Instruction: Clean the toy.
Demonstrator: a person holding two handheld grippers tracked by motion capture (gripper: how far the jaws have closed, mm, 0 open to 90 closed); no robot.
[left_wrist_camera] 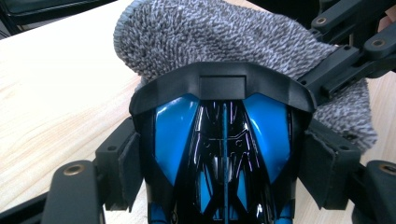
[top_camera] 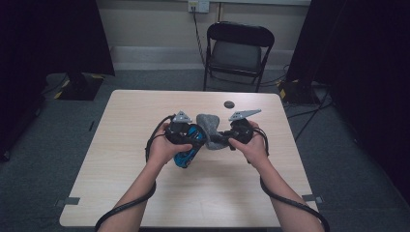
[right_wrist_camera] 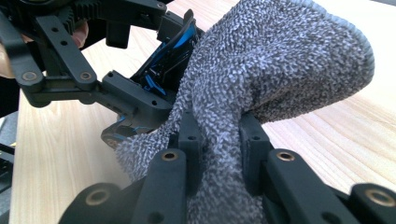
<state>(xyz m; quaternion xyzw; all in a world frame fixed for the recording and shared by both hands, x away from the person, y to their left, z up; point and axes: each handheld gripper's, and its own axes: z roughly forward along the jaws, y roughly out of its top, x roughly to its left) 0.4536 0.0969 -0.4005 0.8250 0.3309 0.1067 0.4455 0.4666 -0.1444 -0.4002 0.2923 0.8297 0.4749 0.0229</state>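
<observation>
Glossy blue-black toy car (left_wrist_camera: 223, 154), hard, slippery, clamped at sides by left gripper (left_wrist_camera: 223, 163); right gripper (right_wrist_camera: 218, 140) pinches soft grey cloth (right_wrist_camera: 275, 65), light, bunches easily

**No readable markings**

From my station I can read no text, label, brand, number or sign: not on the blue toy car (left_wrist_camera: 224, 154), the grey cloth (right_wrist_camera: 261, 79), or the table (top_camera: 145, 193).

A black folding chair (top_camera: 239, 50) stands behind the wooden table (top_camera: 125, 159) on grey carpet (top_camera: 338, 159).
</observation>
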